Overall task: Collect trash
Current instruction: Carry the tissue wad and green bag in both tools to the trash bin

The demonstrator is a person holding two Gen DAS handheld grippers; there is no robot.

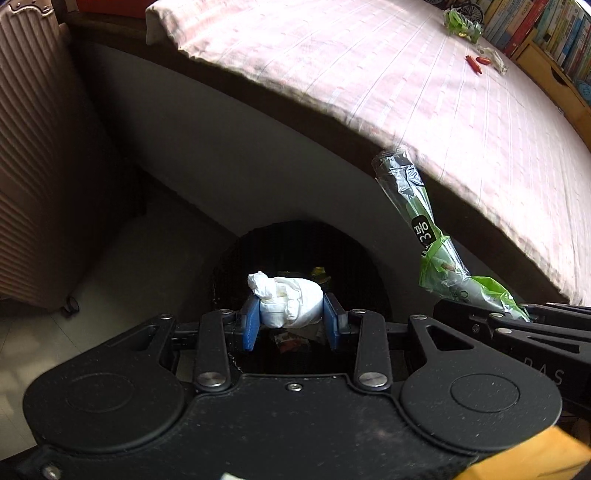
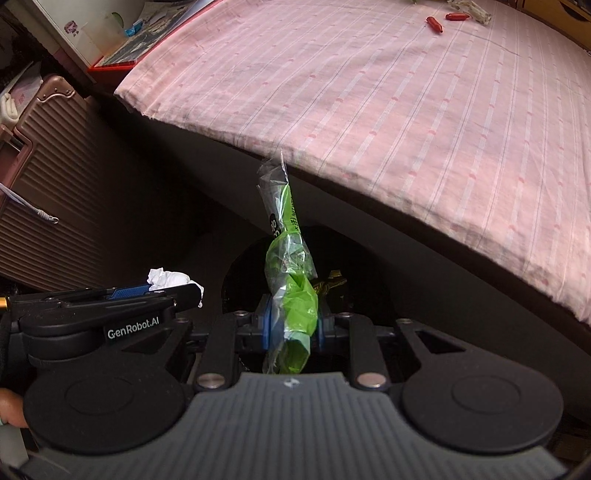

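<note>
- Now the crumpled white tissue (image 1: 286,302) is sitting clamped between the left gripper (image 1: 291,321) jaws, above the dark bin (image 1: 295,251).
- Beside it, the right gripper (image 2: 293,325) jaws are pinching a green plastic wrapper (image 2: 291,280).
- Beyond both, red scraps (image 1: 476,62) are lying on the pink-sheeted bed (image 2: 369,92).

You've got a crumpled white tissue wad (image 1: 286,302) pinched between blue pads, hanging over the dark bin (image 1: 299,258). Your twisted green-and-clear plastic wrapper (image 2: 291,280) stands upright, clamped at its lower end, also above the bin. More green wrappers (image 1: 461,22) and two red pieces (image 1: 478,62) lie on the bed.
</note>
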